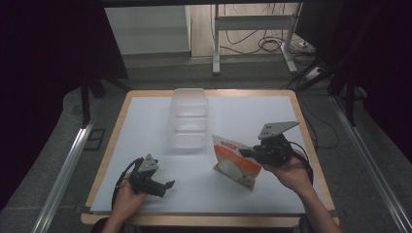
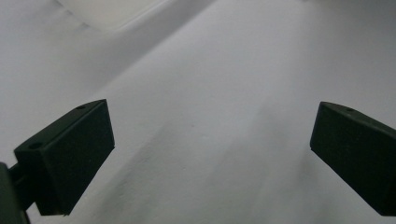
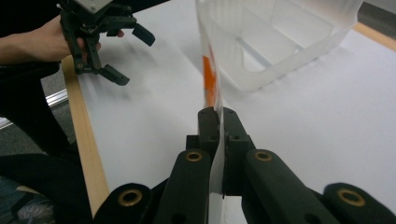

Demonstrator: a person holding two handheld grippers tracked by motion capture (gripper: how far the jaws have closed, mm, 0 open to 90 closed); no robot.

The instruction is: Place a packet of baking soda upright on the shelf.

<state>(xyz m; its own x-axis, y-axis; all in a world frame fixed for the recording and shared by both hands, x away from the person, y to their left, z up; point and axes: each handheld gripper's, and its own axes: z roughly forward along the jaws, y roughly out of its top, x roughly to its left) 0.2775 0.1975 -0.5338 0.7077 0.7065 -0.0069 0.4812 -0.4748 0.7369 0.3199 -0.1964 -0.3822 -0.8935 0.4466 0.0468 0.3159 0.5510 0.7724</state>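
The soft, light orange-and-white plastic pouch (image 1: pixel 236 162) is clamped by its thin flat edge in the right gripper (image 3: pixel 218 122), hanging ahead of its jaws. The left gripper (image 1: pixel 163 186) is held spread, empty.

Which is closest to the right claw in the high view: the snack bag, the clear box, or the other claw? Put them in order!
1. Snack bag: pinched in the right claw.
2. Clear box: farther back, mid-table.
3. Left claw: across the table, near front edge.
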